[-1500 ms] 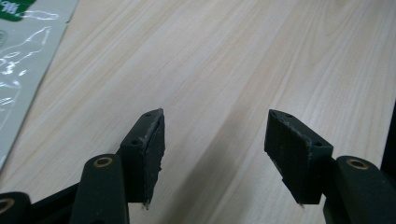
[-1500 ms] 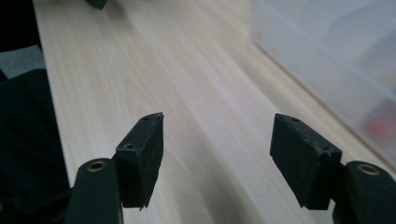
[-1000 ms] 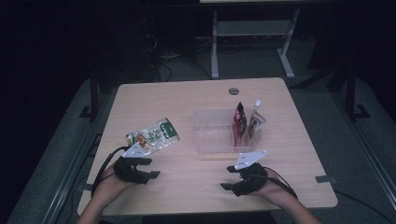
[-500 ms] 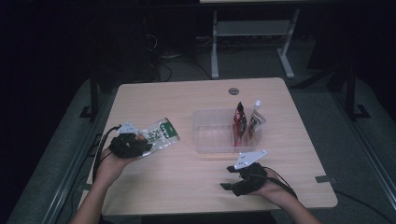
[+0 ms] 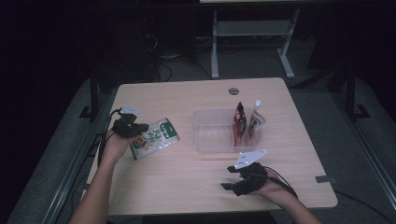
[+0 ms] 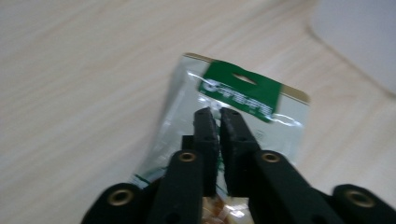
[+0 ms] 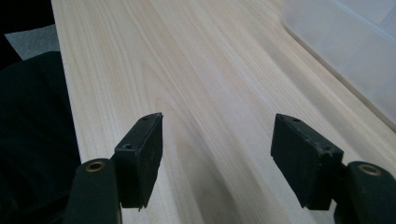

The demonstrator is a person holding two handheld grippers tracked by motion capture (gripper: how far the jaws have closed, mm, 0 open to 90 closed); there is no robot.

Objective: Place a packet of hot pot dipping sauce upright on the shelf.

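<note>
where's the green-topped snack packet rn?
In the high view the snack packet lies flat on the table, left of the clear plastic bin, with the left gripper at its left end, jaws nearly together over it.

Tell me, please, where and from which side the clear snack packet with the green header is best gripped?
The snack packet lies flat, green header pointing away from the left gripper. Probably best at the near, plain end, coming in low from the table's left side: the film is thin there, and the jaws, just closing, already seem to pinch it.
</note>
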